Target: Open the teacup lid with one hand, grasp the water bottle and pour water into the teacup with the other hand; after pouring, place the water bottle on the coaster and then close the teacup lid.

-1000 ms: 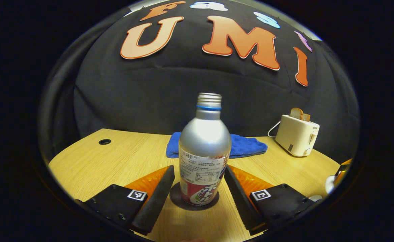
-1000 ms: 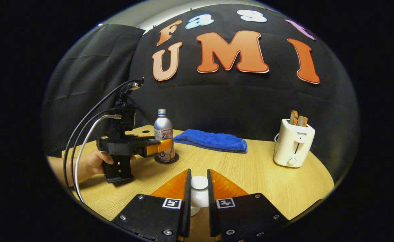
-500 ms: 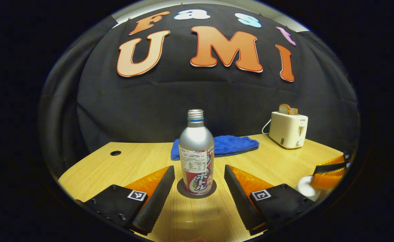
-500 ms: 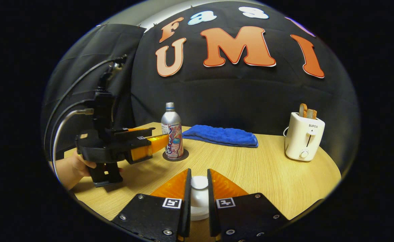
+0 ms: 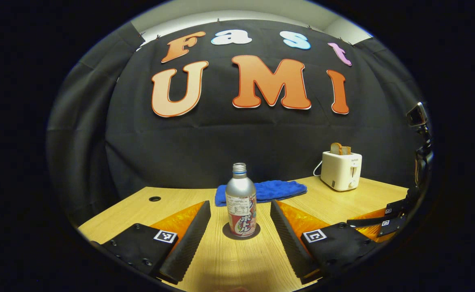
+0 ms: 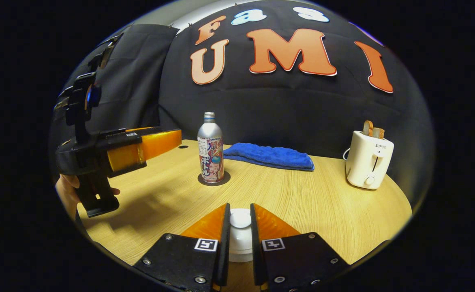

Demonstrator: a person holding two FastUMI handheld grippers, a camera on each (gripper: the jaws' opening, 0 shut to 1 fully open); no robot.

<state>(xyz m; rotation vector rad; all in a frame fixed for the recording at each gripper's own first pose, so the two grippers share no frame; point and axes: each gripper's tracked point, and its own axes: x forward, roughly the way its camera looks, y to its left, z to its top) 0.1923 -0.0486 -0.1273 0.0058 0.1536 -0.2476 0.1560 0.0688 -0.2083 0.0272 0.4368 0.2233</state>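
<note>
left tongs (image 5: 240, 211) apart, bottle (image 5: 240, 199) upright on coaster (image 5: 241, 235)

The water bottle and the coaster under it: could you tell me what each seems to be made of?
The water bottle looks like brushed aluminium: matte silver shoulder, threaded metal neck, with a glossy printed label around its lower half. The coaster is a thin, dark, dull disc, perhaps rubber or felt; the views leave that open.
</note>
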